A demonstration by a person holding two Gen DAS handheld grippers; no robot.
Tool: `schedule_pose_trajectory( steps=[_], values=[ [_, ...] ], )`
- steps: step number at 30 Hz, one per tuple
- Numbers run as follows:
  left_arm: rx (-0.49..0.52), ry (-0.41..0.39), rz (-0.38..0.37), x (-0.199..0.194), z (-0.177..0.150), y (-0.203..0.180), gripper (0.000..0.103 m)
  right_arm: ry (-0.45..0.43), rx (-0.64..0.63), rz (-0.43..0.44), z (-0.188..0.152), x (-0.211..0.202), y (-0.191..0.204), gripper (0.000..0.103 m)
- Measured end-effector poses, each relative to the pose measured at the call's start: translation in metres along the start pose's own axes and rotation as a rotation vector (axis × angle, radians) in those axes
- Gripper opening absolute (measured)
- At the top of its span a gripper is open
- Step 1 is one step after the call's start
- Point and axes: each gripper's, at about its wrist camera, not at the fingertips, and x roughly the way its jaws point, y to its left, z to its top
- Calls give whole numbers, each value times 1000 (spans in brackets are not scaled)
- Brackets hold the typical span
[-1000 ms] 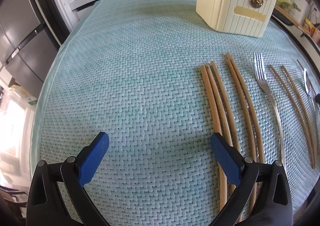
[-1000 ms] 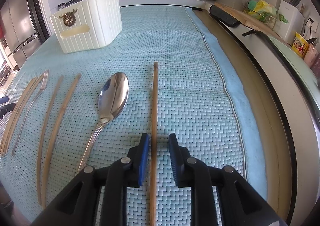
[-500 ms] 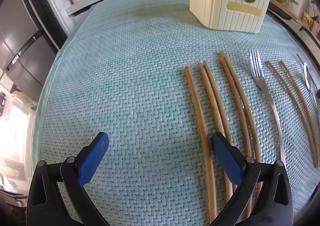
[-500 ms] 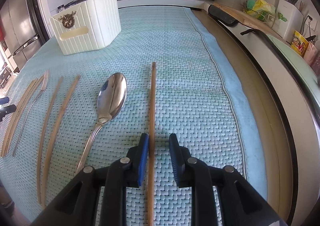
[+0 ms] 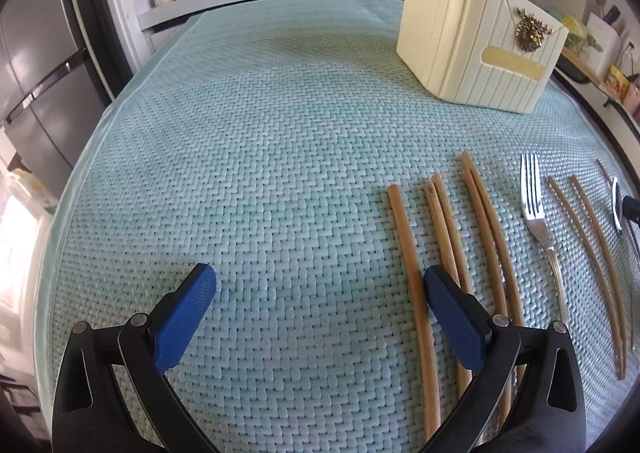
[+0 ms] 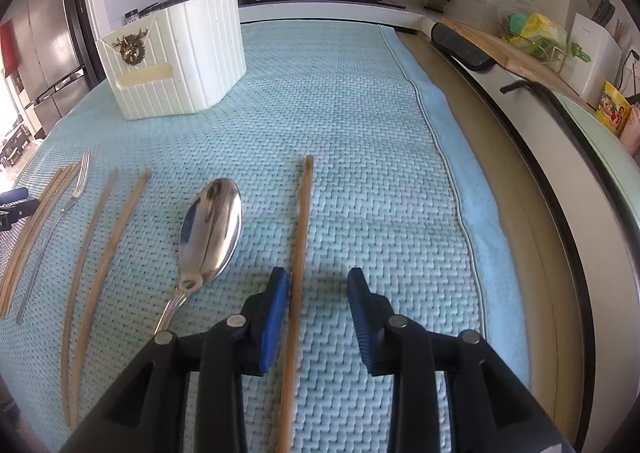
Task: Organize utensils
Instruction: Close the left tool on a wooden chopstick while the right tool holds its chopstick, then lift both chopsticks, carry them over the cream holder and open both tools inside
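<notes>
1. Leftward, the left gripper [image 5: 316, 295] is held with jaws spread; a chopstick [image 5: 412, 285] is seen lengthwise just inside the right jaw.
2. Rightward, the right gripper [image 6: 318, 291] is parted around a single chopstick [image 6: 298, 253] lying on the worktop [image 6: 360, 133], aligned with the jaws.

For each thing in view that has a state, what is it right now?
Left gripper: open, holding nothing.
Right gripper: open, straddling the lone chopstick, not clamped.
Lone chopstick: flat on the mat.
Spoon: flat, bowl facing up.
Fork: flat on the mat.
Holder: upright; contents not visible.
</notes>
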Motion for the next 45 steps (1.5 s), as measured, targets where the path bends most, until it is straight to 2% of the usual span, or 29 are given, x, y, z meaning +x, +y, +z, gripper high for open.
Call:
schedule_pose_trajectory(
  steps=[7,10,11,13,14,15,16,17,18,22,25,28,37,45],
  values=[
    [-4,-2,12,11,15,5,103,-19,7,40,31,28,-4,32],
    [-3,-4,11,13,16,6,102,-10,-64,16,37,32,6,31],
    [-1,-9,9,12,15,6,99,-5,-70,20,38,32,7,27],
    [27,-43,-12,5,13,0,75,2,-71,24,39,32,10,16],
    [47,-53,-33,3,13,-3,58,0,-71,14,39,32,11,8],
    [64,-57,-48,2,13,-6,44,-4,-64,13,39,33,11,7],
    [75,-59,-59,2,14,-8,35,-8,-52,16,39,33,10,6],
    [80,-59,-75,2,15,-10,13,-11,-39,22,39,33,9,6],
    [78,-59,-80,2,16,-10,8,-13,-28,28,40,33,7,6],
    [22,-65,-126,4,20,-1,4,-23,35,74,45,31,-2,6],
    [-18,-101,-128,-16,12,-2,4,-63,79,122,49,16,-6,6],
    [-46,-164,-162,-44,18,2,4,-124,95,165,56,-11,-5,6],
    [-23,-371,-253,-145,39,-8,4,-327,83,267,76,-110,9,6],
    [-19,-456,-347,-187,46,-18,4,-480,33,280,78,-174,32,6]
  ],
)
